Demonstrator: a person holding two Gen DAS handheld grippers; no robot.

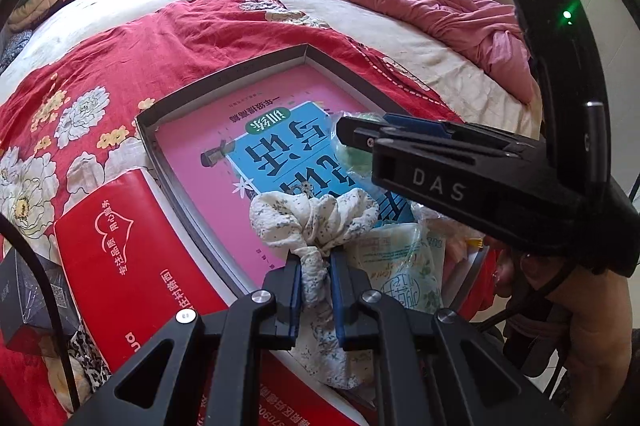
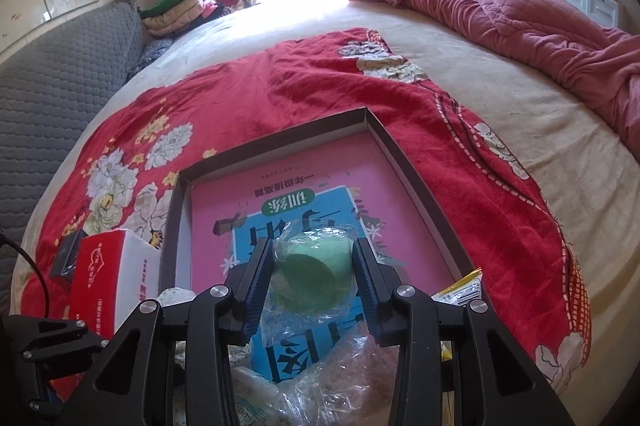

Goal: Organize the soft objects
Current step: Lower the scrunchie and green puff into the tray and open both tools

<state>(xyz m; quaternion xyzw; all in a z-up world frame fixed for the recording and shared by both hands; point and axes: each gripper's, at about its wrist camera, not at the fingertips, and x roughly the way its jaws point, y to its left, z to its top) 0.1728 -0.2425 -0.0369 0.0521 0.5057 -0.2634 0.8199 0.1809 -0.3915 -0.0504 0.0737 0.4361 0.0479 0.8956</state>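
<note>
left gripper clamped on floral cloth, lower centre | right gripper half open, gripping wrapped green sponge | risk: slippery wrap may slide out over box

Both wrist fisheyes look steeply down, close above the shallow dark-walled cardboard tray, their shared ground.

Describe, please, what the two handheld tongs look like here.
Both tongs, left and right, are black angular plastic frames with silver screws and ribbed blue pads on the fingers. The right one's side reads "DAS", and its black handle carries a green light.
</note>
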